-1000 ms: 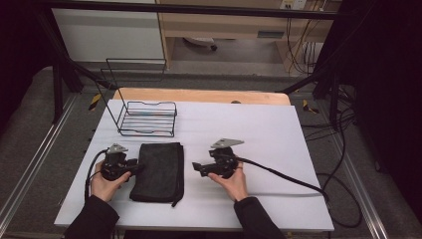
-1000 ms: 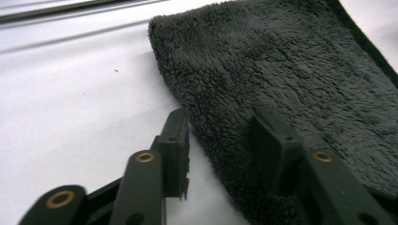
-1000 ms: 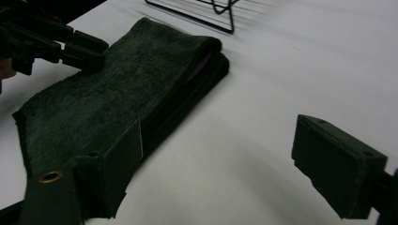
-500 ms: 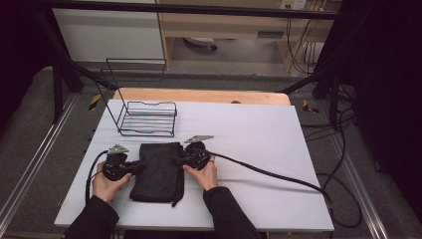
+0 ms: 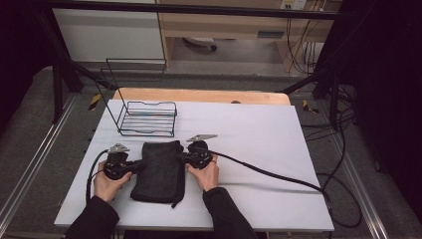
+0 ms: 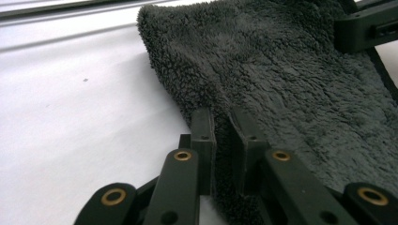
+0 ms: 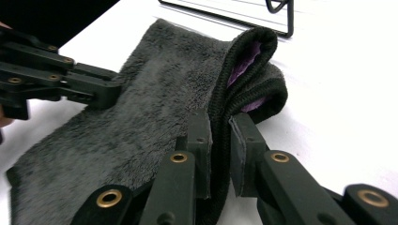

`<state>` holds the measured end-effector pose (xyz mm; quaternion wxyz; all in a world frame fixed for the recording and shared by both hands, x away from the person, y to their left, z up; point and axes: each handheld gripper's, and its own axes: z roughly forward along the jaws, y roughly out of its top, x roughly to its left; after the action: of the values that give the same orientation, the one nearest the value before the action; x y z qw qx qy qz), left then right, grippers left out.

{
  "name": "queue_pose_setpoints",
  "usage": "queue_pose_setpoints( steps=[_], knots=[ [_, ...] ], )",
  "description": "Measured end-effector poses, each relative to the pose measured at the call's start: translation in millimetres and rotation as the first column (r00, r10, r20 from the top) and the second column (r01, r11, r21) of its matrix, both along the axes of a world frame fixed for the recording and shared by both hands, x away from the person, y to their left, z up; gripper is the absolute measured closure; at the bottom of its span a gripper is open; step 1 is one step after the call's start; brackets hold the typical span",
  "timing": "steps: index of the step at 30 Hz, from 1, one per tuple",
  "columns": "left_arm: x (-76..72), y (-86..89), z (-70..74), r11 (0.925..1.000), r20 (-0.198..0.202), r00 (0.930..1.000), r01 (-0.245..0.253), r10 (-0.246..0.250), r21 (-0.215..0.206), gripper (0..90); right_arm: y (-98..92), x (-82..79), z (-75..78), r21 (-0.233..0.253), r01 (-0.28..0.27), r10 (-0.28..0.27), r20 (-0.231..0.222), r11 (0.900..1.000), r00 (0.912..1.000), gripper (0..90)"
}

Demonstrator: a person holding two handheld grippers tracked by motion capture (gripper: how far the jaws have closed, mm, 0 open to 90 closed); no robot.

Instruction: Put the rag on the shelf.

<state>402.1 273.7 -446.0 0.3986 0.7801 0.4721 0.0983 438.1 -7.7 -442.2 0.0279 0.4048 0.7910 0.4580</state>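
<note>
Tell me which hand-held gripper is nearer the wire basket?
Right, narrowly. The right hand-held gripper grips the dark towel at its right edge, just below the wire basket; the left hand-held gripper sits lower, at the towel's left edge.

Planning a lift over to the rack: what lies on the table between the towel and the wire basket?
Nothing: in the high view, a narrow strip of bare white table separates the towel from the wire basket.
</note>
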Motion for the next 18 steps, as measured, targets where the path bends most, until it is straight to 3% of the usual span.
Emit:
queue_pose_setpoints(
  steps=[5,8,10,11,13,18],
  knots=[
    [2.7,-2.7,1.3,0.9996,0.029,0.9996,-0.002,0.001,0.028,73.7,-1.1,0.6,-7.9,-0.024,0.024,-0.024,-0.011,0.999,0.9996,77.4],
    [6.2,0.3,7.1,0.9985,0.070,0.9972,-0.029,0.026,0.045,60.3,-3.9,3.0,-12.7,-0.016,0.011,-0.011,0.016,1.000,0.9998,67.9],
    [9.1,1.5,9.3,0.9981,0.078,0.9965,-0.036,0.032,0.049,53.3,-8.4,3.4,-11.0,-0.016,0.015,-0.014,0.039,1.000,0.9991,56.9],
    [17.3,2.2,13.2,0.9970,0.084,0.9953,-0.054,0.049,0.056,50.2,-11.2,3.8,-9.8,-0.026,0.021,-0.019,0.059,0.999,0.9981,53.0],
    [26.0,1.5,16.0,0.9965,0.088,0.9942,-0.067,0.063,0.049,46.6,-17.9,4.3,-6.6,-0.021,0.035,-0.033,0.086,0.999,0.9958,42.1],
    [43.3,-2.9,17.6,0.9959,0.073,0.9950,-0.072,0.068,0.055,43.3,-30.7,5.3,1.1,-0.026,0.060,-0.057,0.116,0.998,0.9917,30.7]
  ],
)
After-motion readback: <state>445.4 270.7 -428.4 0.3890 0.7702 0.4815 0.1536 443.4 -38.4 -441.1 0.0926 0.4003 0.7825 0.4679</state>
